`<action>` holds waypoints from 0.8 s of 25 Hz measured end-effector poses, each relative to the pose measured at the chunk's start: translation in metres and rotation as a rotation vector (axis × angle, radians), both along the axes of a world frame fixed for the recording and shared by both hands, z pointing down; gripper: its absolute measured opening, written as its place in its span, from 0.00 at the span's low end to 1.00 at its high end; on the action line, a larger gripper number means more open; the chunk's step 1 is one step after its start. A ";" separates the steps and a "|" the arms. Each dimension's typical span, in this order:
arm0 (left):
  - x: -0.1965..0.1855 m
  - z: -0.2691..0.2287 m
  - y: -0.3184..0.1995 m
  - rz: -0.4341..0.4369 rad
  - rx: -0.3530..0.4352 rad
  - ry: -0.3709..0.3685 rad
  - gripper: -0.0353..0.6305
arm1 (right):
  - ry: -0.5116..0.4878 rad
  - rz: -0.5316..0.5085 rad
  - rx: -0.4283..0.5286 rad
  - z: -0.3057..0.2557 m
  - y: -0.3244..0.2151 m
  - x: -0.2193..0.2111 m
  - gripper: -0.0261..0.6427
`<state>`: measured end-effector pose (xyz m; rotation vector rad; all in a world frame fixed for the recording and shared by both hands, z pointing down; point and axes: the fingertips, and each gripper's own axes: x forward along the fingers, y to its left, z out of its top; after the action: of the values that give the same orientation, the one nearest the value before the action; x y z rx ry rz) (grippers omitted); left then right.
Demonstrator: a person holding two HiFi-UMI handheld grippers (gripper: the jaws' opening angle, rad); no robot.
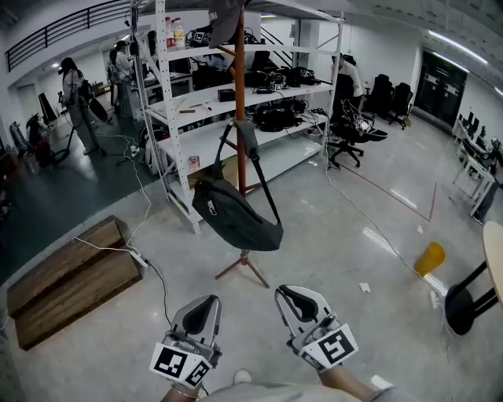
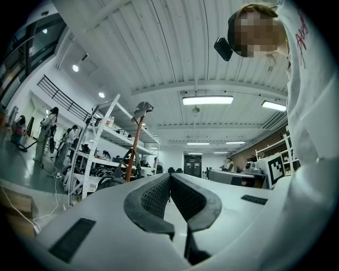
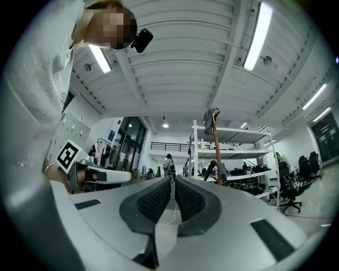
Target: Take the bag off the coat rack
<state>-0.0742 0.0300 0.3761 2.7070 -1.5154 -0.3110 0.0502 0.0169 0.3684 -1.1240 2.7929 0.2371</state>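
A dark sling bag hangs by its strap from a brown wooden coat rack that stands on a tripod foot on the grey floor. A grey cap tops the pole. Both grippers are held low, well short of the bag. My left gripper is shut with nothing between its jaws, tips touching in the left gripper view. My right gripper is likewise shut and empty. The rack and bag show small and far off in both gripper views.
White metal shelving with dark gear stands just behind the rack. Wooden steps lie at the left with a white cable across the floor. A yellow bin, black stool and office chairs are at the right. People stand far left.
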 end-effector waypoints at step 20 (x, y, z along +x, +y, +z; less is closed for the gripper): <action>-0.020 0.012 -0.093 0.051 -0.009 0.015 0.08 | -0.004 0.050 0.004 0.004 -0.086 -0.040 0.07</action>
<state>-0.0940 -0.0628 0.3876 2.7247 -1.4382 -0.3216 0.0106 -0.0692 0.3727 -1.1936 2.7622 0.2446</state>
